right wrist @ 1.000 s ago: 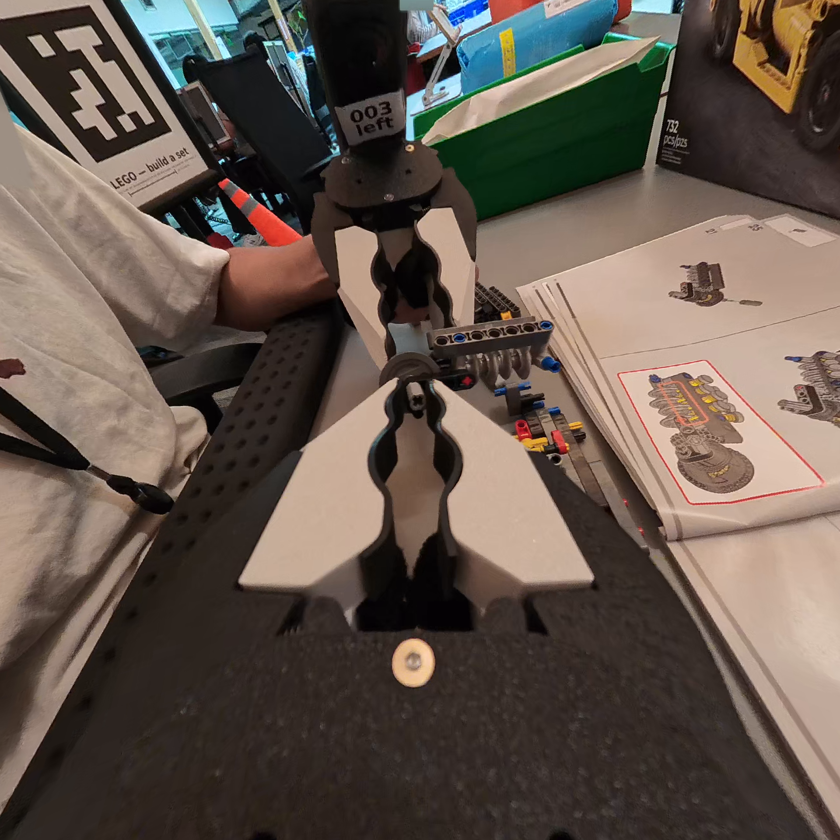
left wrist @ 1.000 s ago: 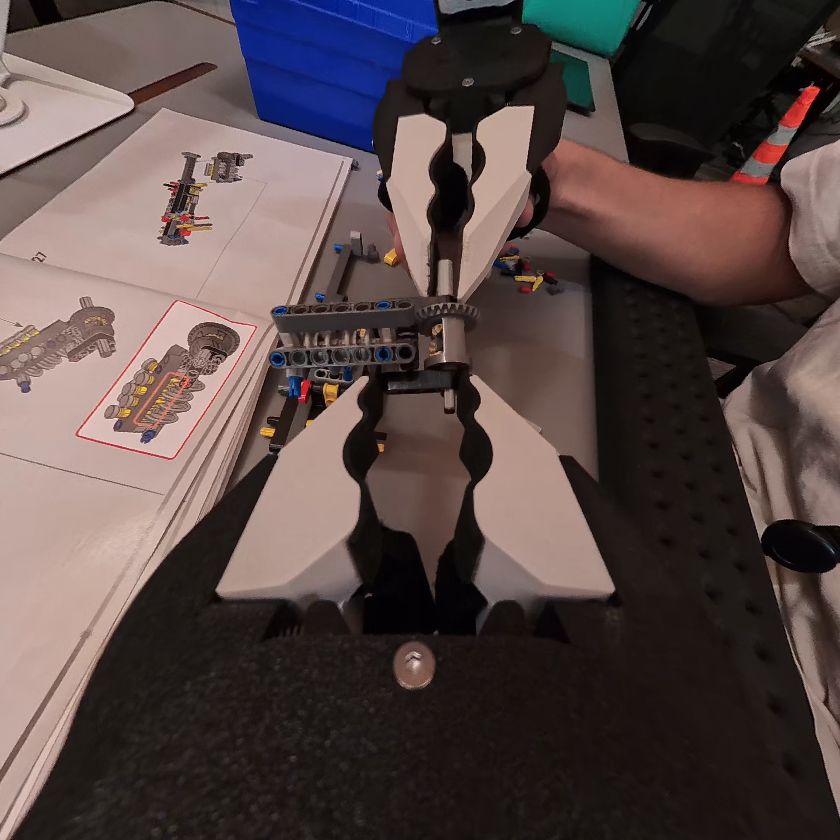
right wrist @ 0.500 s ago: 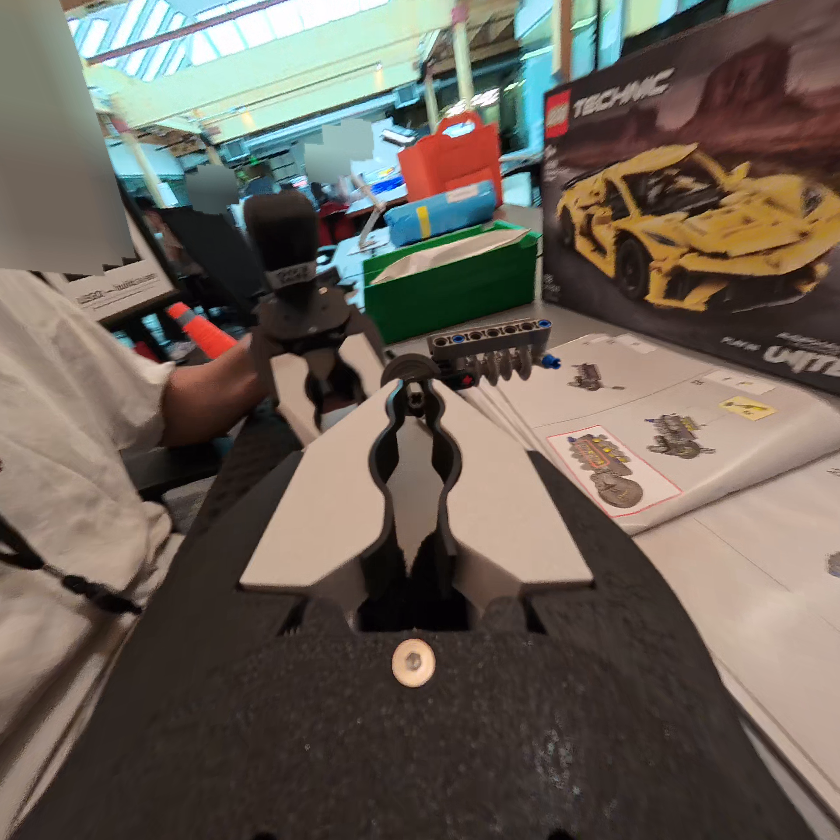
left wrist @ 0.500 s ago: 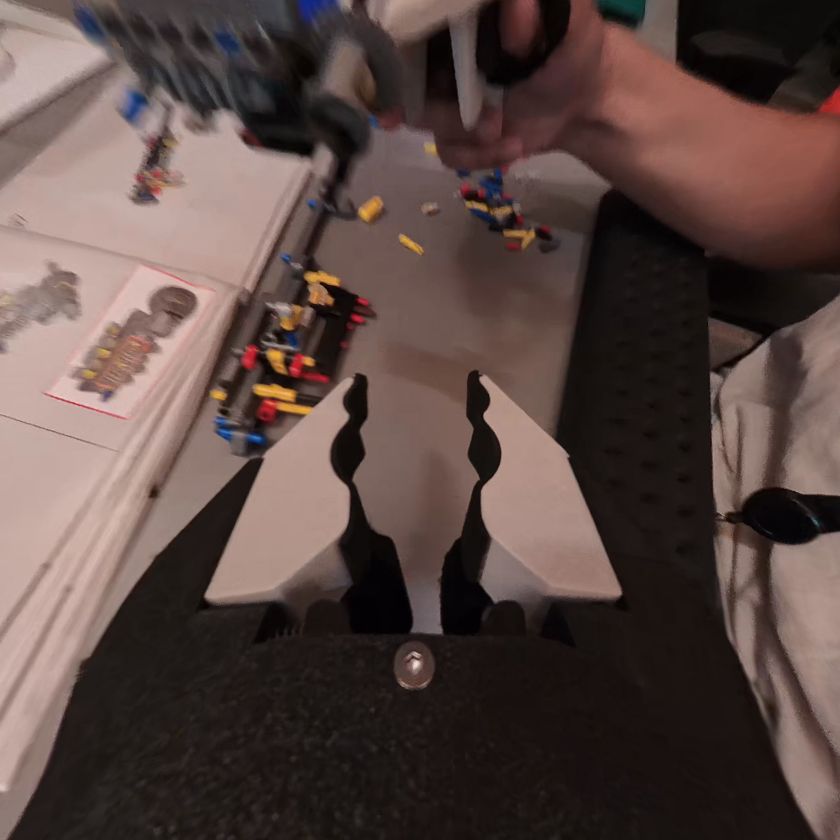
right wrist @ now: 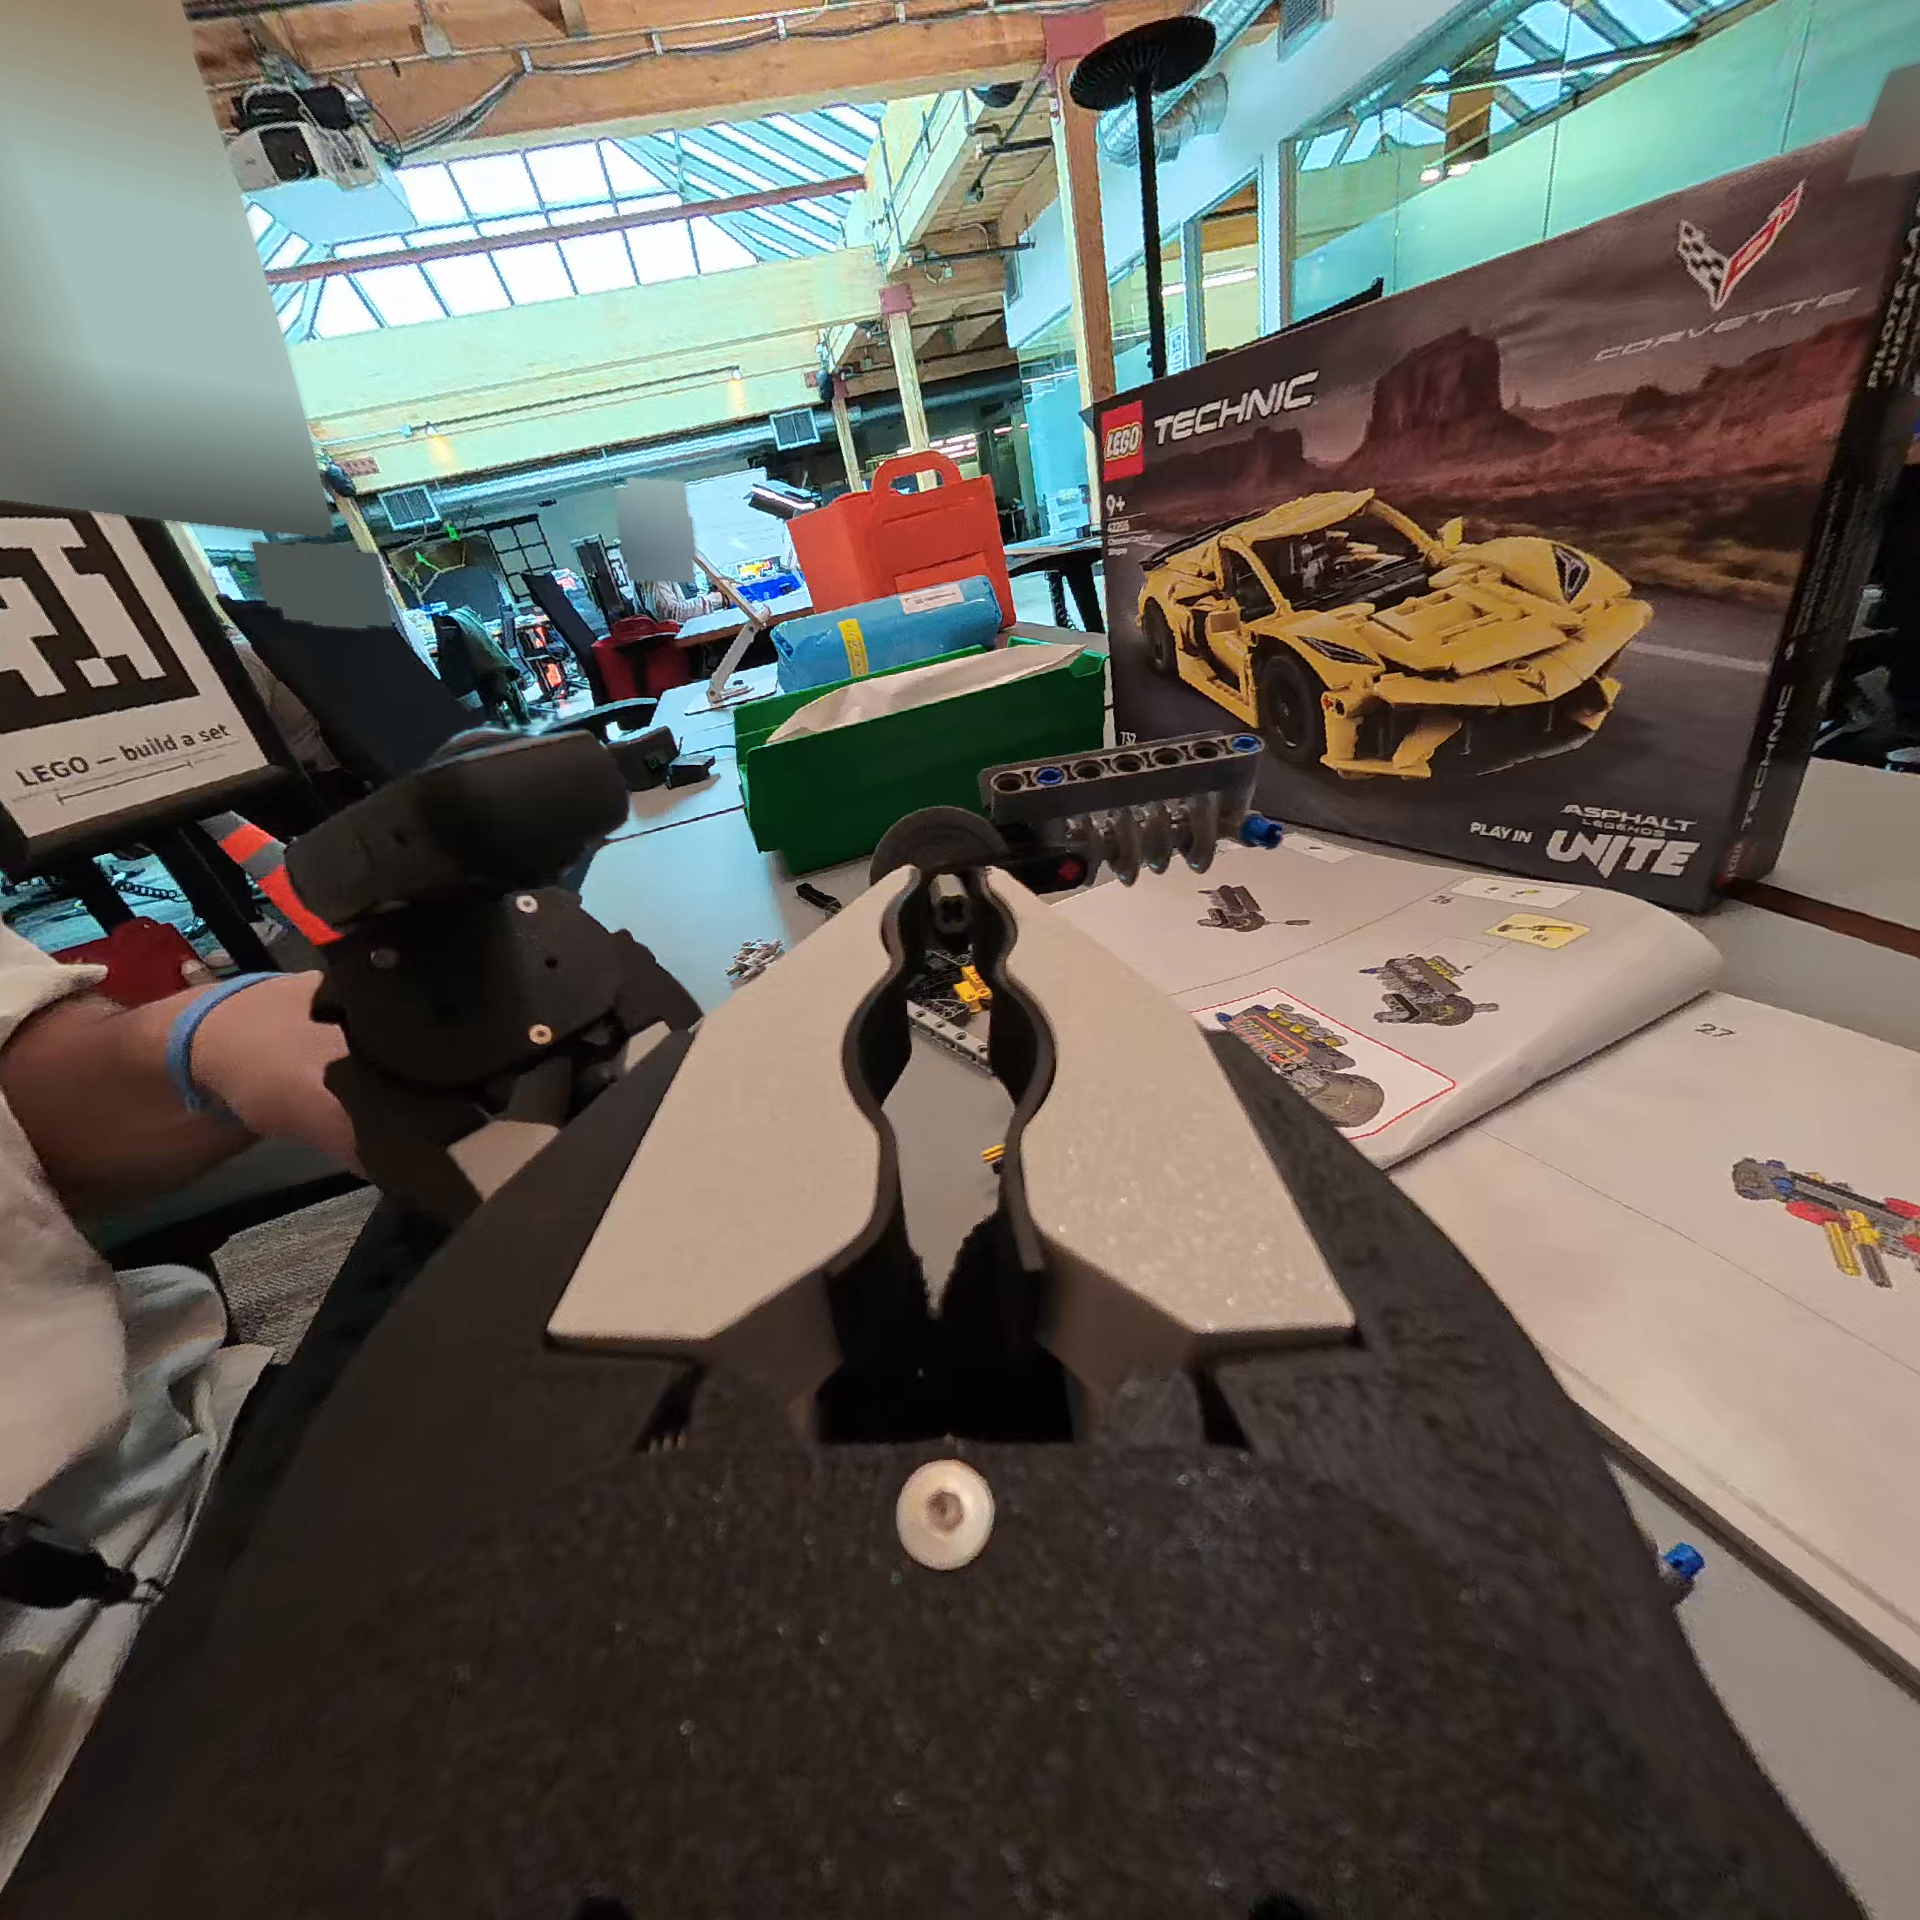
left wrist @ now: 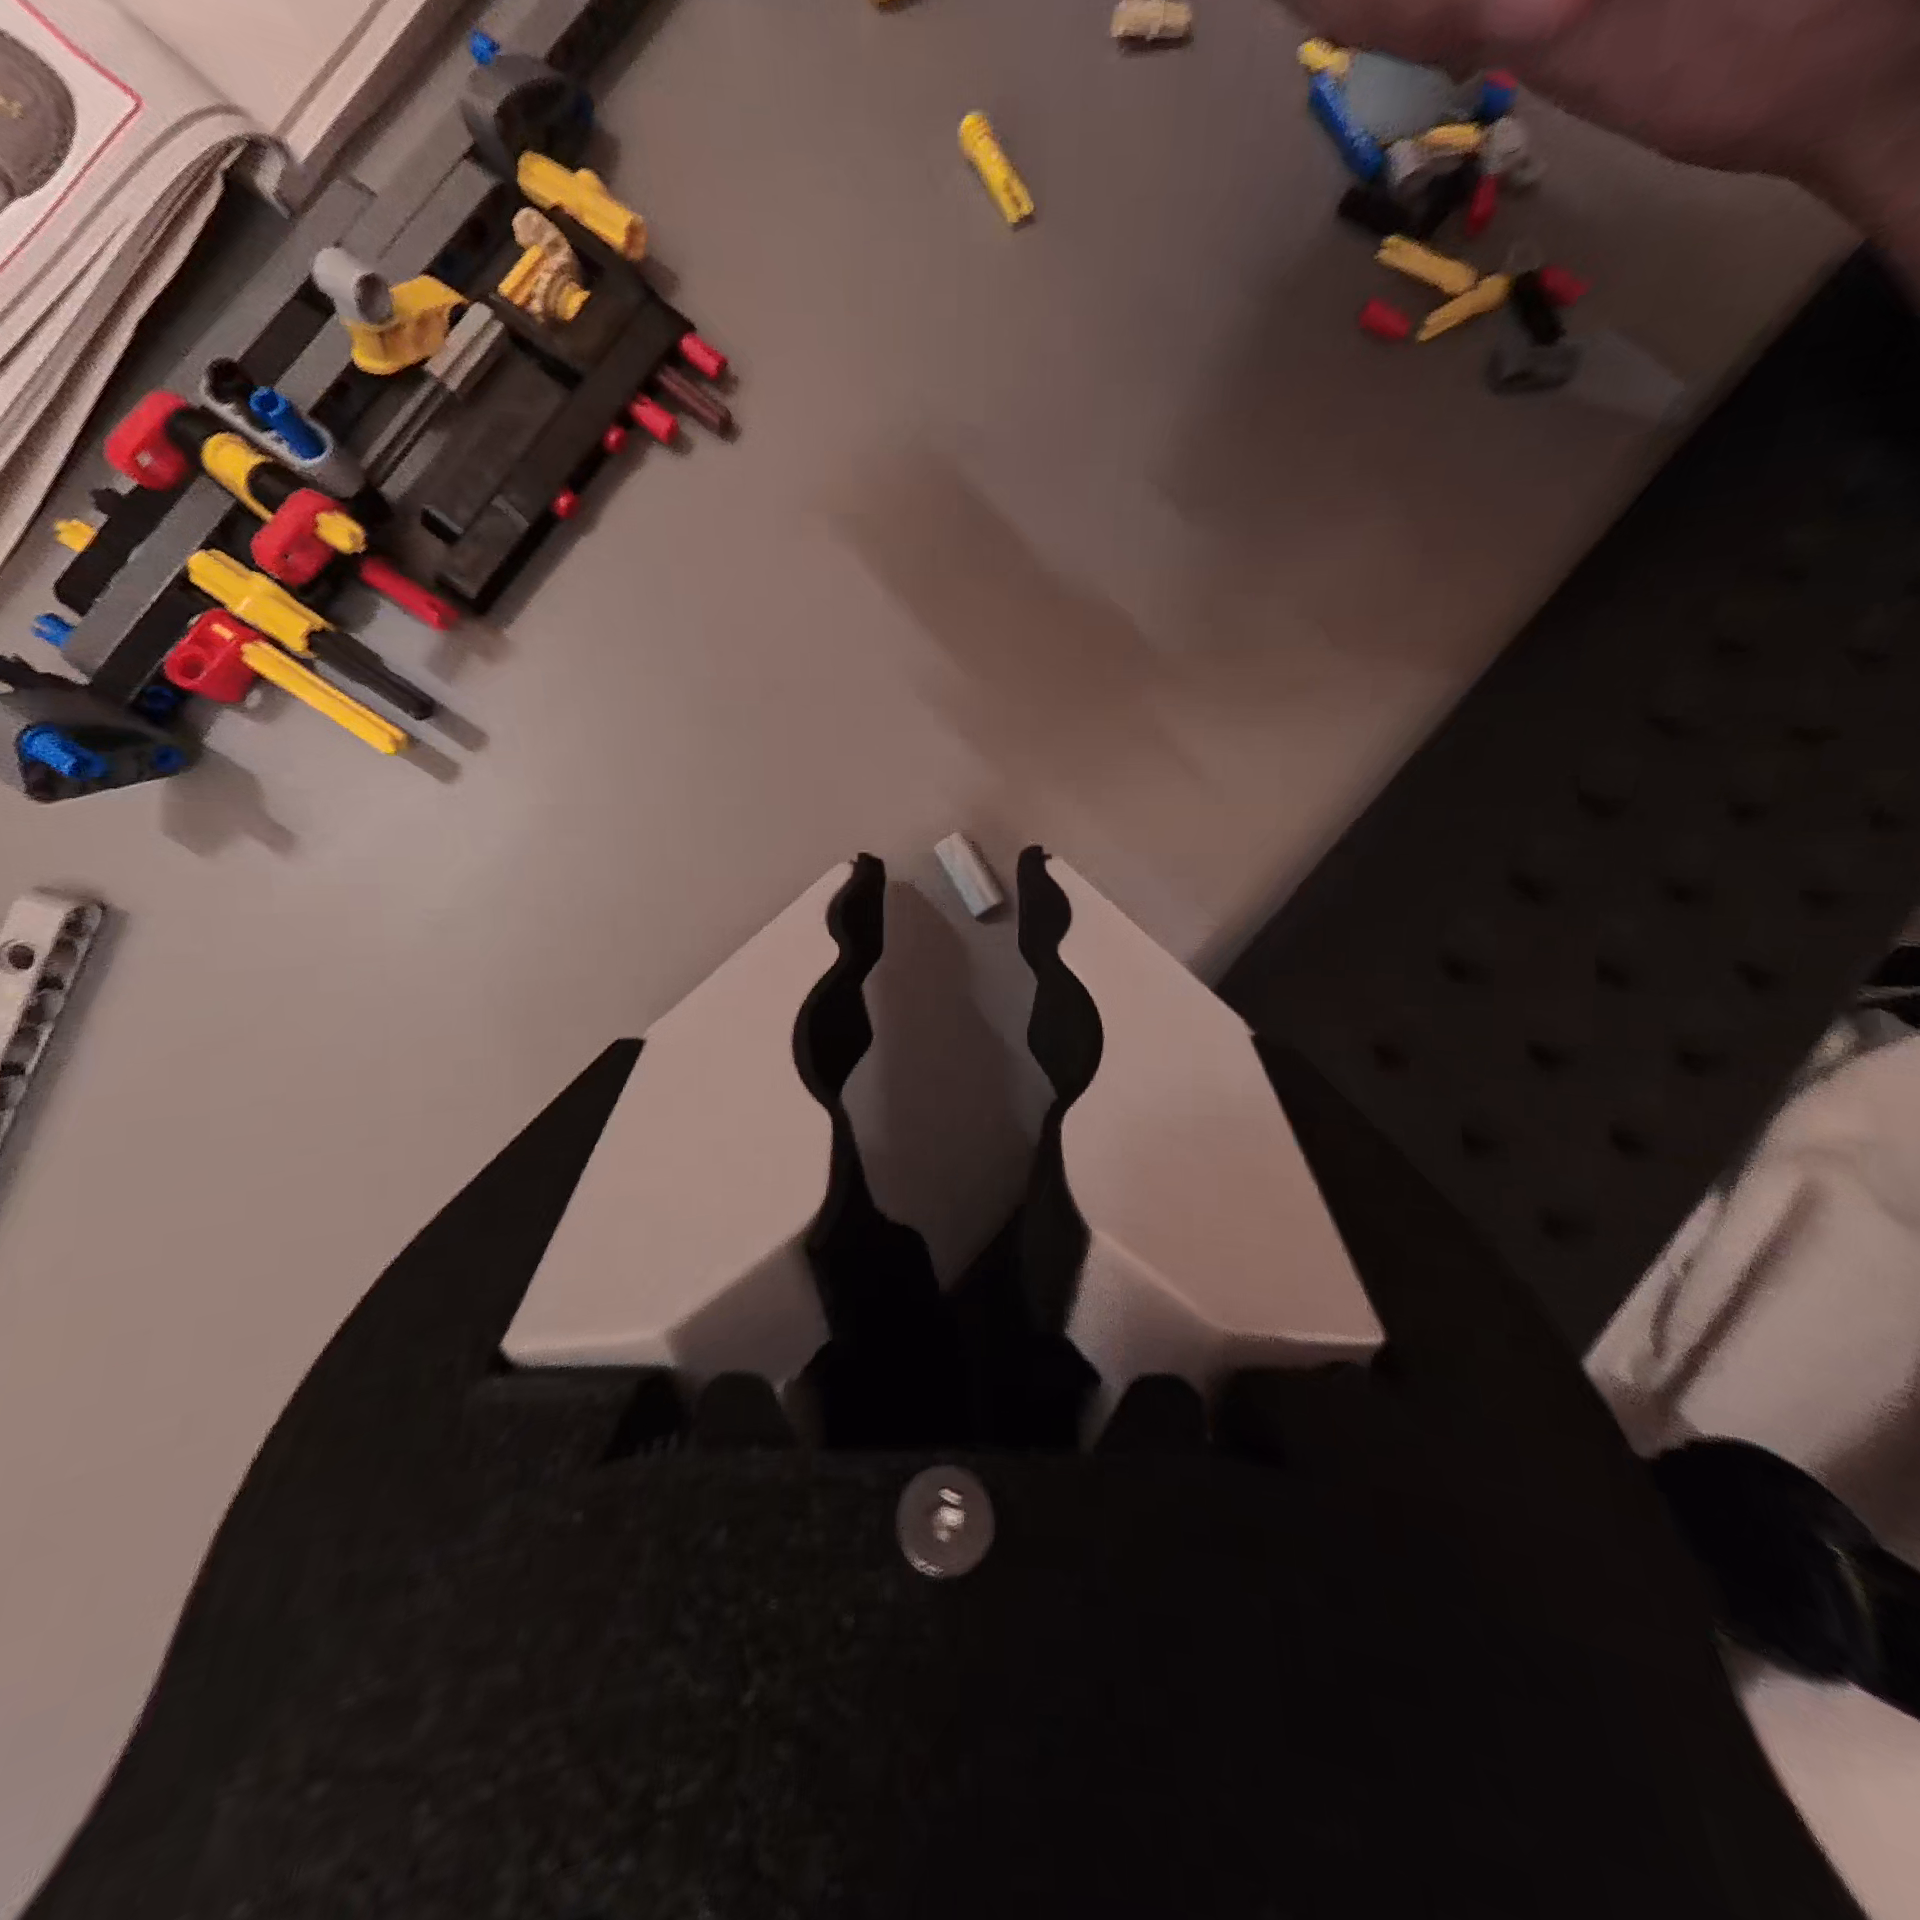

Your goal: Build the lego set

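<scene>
My left gripper (left wrist: 951,868) hangs over the grey table (left wrist: 1039,540), its 2 fingers (left wrist: 727,1122) spread apart with nothing between them. A small pale blue-grey cylindrical lego pin (left wrist: 966,875) lies on the table just ahead of the gap between the fingertips; I cannot tell whether either tip touches it. To the left, beside the open paper instruction booklet (left wrist: 125,156), sits a cluster of black, grey, yellow and red lego parts (left wrist: 343,436), some joined and some loose. A lone yellow pin (left wrist: 995,168) lies further ahead, and a smaller scatter of blue, yellow and red pieces (left wrist: 1444,218) lies at the upper right, partly under a blurred hand. A light grey holed beam (left wrist: 42,987) lies at the left edge. A black perforated mat (left wrist: 1621,935) borders the table on the right.

My right gripper (right wrist: 951,909) is raised above the table, its fingers (right wrist: 769,1122) closed on the grey axle end of the grey lego engine assembly (right wrist: 1122,816), which sticks out to the right with its holed beam on top and ribbed cylinders below. Behind it stand a dark lego box picturing a yellow car (right wrist: 1455,582) and a green plastic bin (right wrist: 914,748). The booklet (right wrist: 1455,997) lies open on the right. My left gripper (right wrist: 478,956) shows at the left, tilted down.
</scene>
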Demonstrator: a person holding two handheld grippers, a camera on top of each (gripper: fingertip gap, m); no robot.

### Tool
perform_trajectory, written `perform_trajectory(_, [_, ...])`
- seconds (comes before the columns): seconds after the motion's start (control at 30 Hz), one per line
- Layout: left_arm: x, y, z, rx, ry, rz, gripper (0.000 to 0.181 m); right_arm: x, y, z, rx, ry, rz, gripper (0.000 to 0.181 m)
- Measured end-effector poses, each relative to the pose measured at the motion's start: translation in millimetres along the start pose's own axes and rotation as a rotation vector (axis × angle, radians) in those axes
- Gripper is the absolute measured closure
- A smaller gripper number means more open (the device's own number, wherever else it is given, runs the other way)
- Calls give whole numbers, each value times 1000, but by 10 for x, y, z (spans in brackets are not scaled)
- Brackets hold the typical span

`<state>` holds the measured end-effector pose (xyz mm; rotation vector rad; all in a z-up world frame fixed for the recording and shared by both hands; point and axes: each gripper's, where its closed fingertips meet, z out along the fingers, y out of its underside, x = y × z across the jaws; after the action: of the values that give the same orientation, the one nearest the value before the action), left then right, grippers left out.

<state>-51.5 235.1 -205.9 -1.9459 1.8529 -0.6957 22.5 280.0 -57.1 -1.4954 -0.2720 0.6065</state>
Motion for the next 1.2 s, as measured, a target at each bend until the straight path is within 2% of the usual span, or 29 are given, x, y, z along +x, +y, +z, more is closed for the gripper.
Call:
perform_trajectory(0.1, [38,4,82,-15,-19,9,158,8,-26,-33,16,9,-1,175])
perform_trajectory(0.17, [-17,8,89,-25,-77,47,174,55,-40,-60,22,26,5,175])
perform_trajectory(0.27, [-13,58,54,-34,-32,106,175,115,-66,-105,37,34,32,175])
perform_trajectory(0.33, [-130,67,0,3,-19,191,175,123,-74,-119,44,26,54,175])
perform_trajectory(0.4, [-243,-69,-141,152,-15,348,175,104,-18,-94,17,3,86,175])
perform_trajectory(0.5, [-300,-429,-576,541,-33,593,175,54,177,2,-82,-9,75,175])
perform_trajectory(0.53, [-330,-451,-661,591,-15,620,175,20,248,38,-119,-18,60,174])
perform_trajectory(0.63, [-461,-213,-566,442,73,622,175,4,387,100,-189,3,-14,174])
perform_trajectory(0.73, [-448,203,-389,193,213,605,175,55,468,107,-228,23,-26,174])
perform_trajectory(0.8, [-423,338,-331,116,257,580,175,69,485,105,-235,21,-23,174])
perform_trajectory(0.9, [-428,413,-266,71,248,566,175,65,495,111,-237,13,-16,174])
perform_trajectory(1.0, [-391,417,-266,84,266,540,174,52,508,111,-244,7,-21,174])
perform_trajectory(1.07, [-385,414,-281,98,276,522,161,40,502,107,-243,0,-16,174])
perform_trajectory(1.2, [-418,416,-323,100,275,493,162,33,466,97,-229,-5,-13,174])
